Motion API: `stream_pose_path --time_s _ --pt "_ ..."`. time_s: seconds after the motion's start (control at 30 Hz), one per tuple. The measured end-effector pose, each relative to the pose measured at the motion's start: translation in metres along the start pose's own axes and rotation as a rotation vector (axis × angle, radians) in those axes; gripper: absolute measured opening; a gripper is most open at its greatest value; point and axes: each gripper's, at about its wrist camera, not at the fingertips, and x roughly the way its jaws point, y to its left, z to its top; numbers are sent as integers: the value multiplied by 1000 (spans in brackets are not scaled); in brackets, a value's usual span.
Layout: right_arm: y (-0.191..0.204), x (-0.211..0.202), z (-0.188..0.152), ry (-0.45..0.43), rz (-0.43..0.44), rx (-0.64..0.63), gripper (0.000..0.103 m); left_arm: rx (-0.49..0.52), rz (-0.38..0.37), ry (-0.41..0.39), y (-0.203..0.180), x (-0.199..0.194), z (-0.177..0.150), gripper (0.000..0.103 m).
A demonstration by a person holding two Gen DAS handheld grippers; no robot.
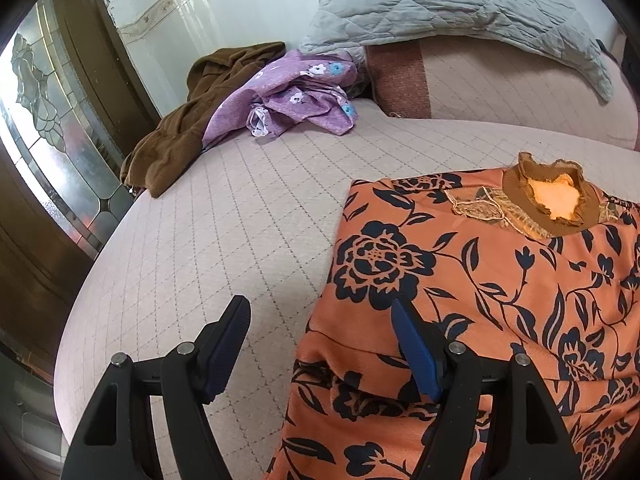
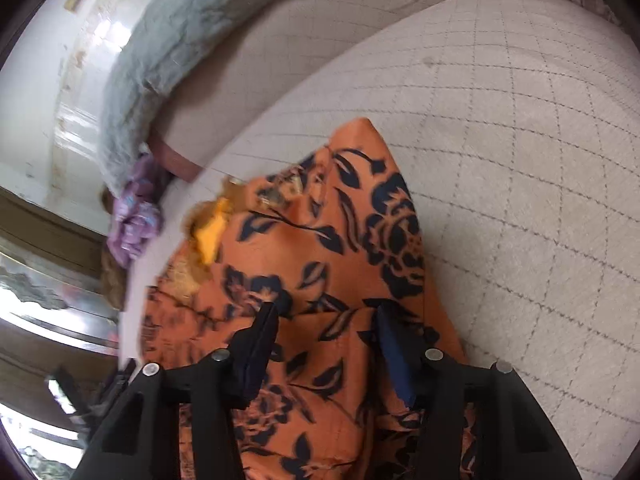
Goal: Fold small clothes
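Note:
An orange top with dark navy flowers and a brown ruffled collar (image 1: 556,196) lies on the quilted beige bed cover (image 1: 224,240). In the left wrist view the orange top (image 1: 480,288) fills the right side. My left gripper (image 1: 320,312) is open, straddling the top's left edge, with nothing between its fingers. In the right wrist view the orange top (image 2: 320,248) lies under my right gripper (image 2: 326,316), which is open just above the cloth; the frame is blurred.
A purple flowered garment (image 1: 296,96) and a brown garment (image 1: 188,120) lie crumpled at the far side of the bed. A grey quilted blanket (image 1: 460,4) drapes over a bolster (image 1: 480,80). A glass-panelled door (image 1: 52,120) stands on the left.

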Motion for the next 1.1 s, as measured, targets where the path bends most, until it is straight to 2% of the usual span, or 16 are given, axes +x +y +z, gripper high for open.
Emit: stream_pose_path --time_s 0.2,0.23,0.3,0.37,0.5,0.6,0.7,0.77,0.93,1.03,1.1 --pt "0 4 0 0 -28 -40 53 -2 0 4 0 0 0 74" --pt "4 7 -3 -1 -44 -57 48 -2 -1 5 0 1 0 74" --pt "9 9 -5 -8 -89 -99 24 3 0 8 -1 2 0 74" --pt "15 2 -5 -30 -74 -99 16 8 4 6 -1 2 -1 74" --pt "46 -39 -8 -200 -56 -194 14 -4 4 0 1 1 0 74" --pt "53 -67 -6 -314 -19 -193 14 -17 9 -11 4 -2 1 74" --pt "46 -83 -2 -406 -43 -159 14 -26 10 -24 5 -4 1 74" --pt "28 -73 7 -379 -68 -108 14 -18 7 -23 2 -4 0 74" --pt "-26 -6 18 -112 -84 103 24 41 5 1 -12 2 -3 74" --pt "-15 -27 21 -193 -86 62 29 33 7 6 -10 4 -3 74" --pt "-7 -50 17 -289 -75 38 33 17 0 7 -6 4 -2 74"
